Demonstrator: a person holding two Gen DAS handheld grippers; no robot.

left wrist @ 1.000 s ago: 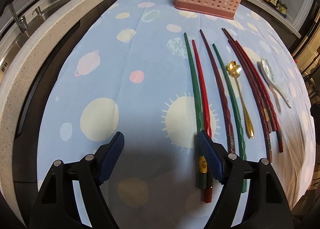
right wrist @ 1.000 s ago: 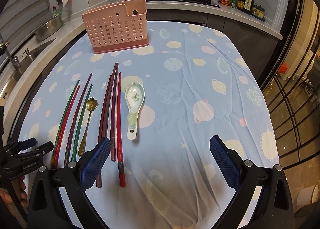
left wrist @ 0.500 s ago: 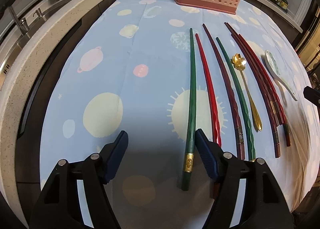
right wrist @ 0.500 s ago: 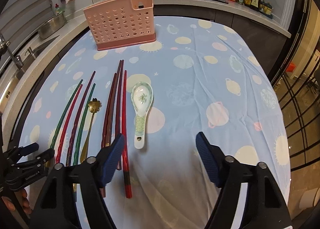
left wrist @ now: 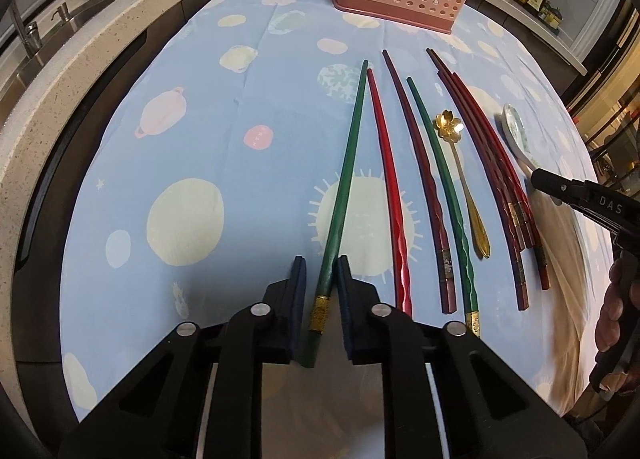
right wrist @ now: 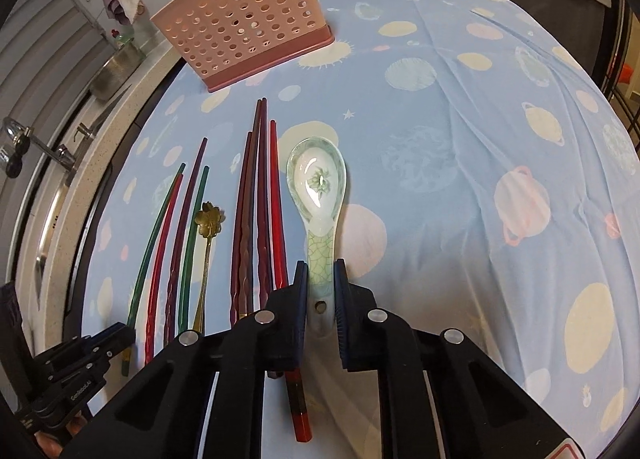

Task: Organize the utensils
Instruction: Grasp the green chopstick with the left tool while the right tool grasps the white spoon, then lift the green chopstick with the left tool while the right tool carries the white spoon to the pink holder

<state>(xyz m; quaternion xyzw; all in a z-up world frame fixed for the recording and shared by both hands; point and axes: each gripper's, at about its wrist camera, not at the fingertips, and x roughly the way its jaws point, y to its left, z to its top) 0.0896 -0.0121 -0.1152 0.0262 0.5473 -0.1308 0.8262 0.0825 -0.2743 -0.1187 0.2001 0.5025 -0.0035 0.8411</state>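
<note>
The right claw (right wrist: 321,279) has just been closing, and its pads now press on the handle of the ceramic spoon (right wrist: 319,195), which lies on the surface (right wrist: 460,179) covered by a planet-print cloth. Just left of the spoon lie dark red chopsticks (right wrist: 256,211), a gold flower spoon (right wrist: 207,235) and green and red chopsticks (right wrist: 168,227). The pink perforated holder (right wrist: 240,31) stands beyond them. The left claw (right wrist: 116,335) shows at the lower left.
</note>
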